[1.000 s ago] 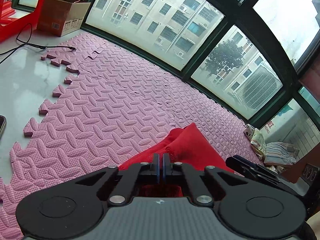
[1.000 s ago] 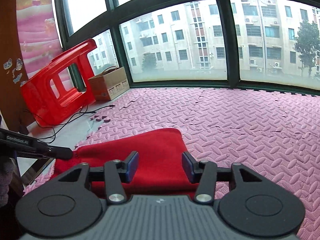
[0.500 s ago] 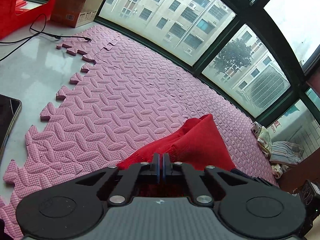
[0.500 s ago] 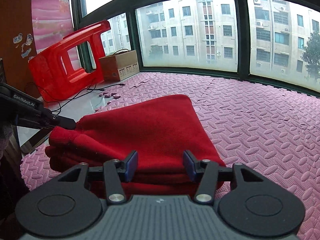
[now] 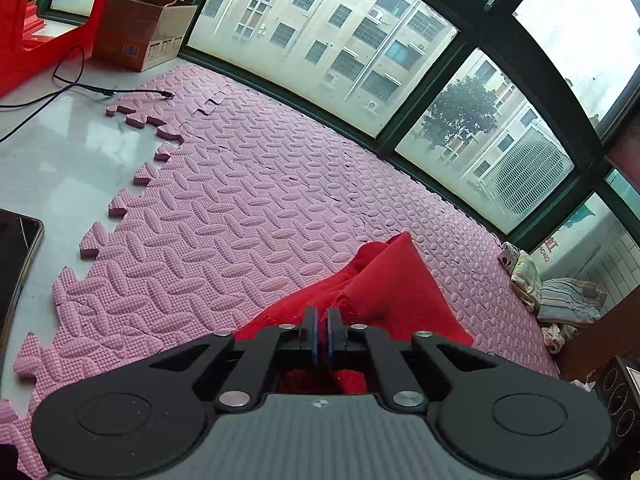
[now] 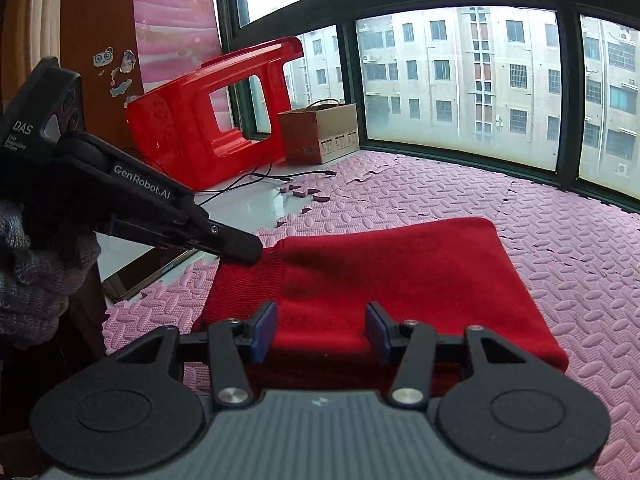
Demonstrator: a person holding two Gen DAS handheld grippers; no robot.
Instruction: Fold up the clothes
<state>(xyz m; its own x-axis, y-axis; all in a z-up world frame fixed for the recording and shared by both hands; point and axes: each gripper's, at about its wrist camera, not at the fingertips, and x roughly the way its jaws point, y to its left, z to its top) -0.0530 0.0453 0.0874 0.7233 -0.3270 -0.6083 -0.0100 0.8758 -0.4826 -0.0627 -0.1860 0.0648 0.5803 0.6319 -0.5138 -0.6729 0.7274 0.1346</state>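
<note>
A red knitted garment (image 6: pixel 400 280) lies folded on the pink foam mat (image 6: pixel 560 240). In the right wrist view my left gripper (image 6: pixel 248 250) comes in from the left, shut on the garment's ribbed hem at its left corner. The left wrist view shows the same grip: the left gripper (image 5: pixel 322 332) has its pads together with red cloth (image 5: pixel 384 284) bunched around and beyond them. My right gripper (image 6: pixel 321 332) stands open just above the garment's near edge, its blue pads (image 6: pixel 266 330) apart with only the cloth's top surface showing between them.
A red plastic stool (image 6: pixel 192 120) and a cardboard box (image 6: pixel 320 132) stand by the window, with black cables (image 5: pixel 80 88) on the white floor. A phone (image 6: pixel 148 274) lies near the mat's jagged edge. A heap of other clothes (image 5: pixel 560 304) sits at the mat's far right.
The right gripper has swung round toward the garment's near edge, and the left gripper now looms larger on its left. The left gripper stays shut on the hem, barely moved.
</note>
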